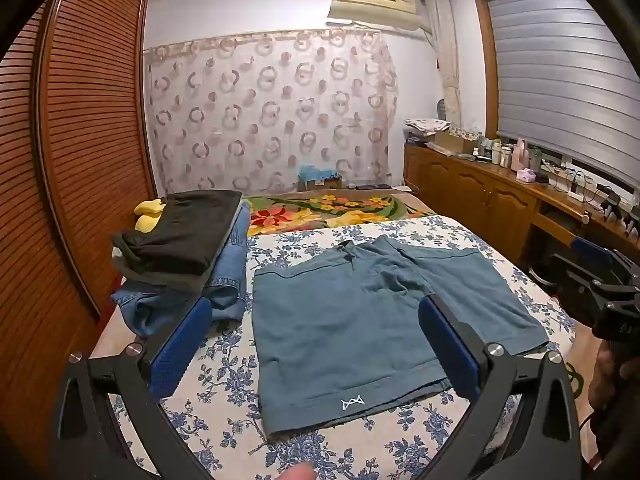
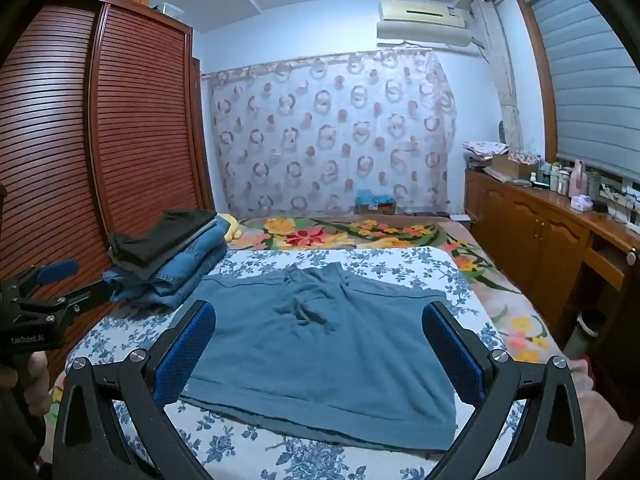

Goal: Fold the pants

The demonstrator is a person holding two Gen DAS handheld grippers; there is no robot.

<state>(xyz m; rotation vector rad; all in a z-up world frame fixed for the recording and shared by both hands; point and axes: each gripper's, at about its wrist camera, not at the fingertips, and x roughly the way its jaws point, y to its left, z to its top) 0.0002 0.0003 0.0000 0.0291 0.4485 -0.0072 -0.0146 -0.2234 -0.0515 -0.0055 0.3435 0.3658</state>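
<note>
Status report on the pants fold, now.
Left gripper and right gripper open, holding nothing. Teal shorts spread flat on bed. Folded clothes stack beside them, clear.

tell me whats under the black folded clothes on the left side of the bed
Under the black folded clothes sits an olive-grey layer, then folded blue jeans, all stacked on the bed. Whether more lies inside the stack is hidden.
</note>
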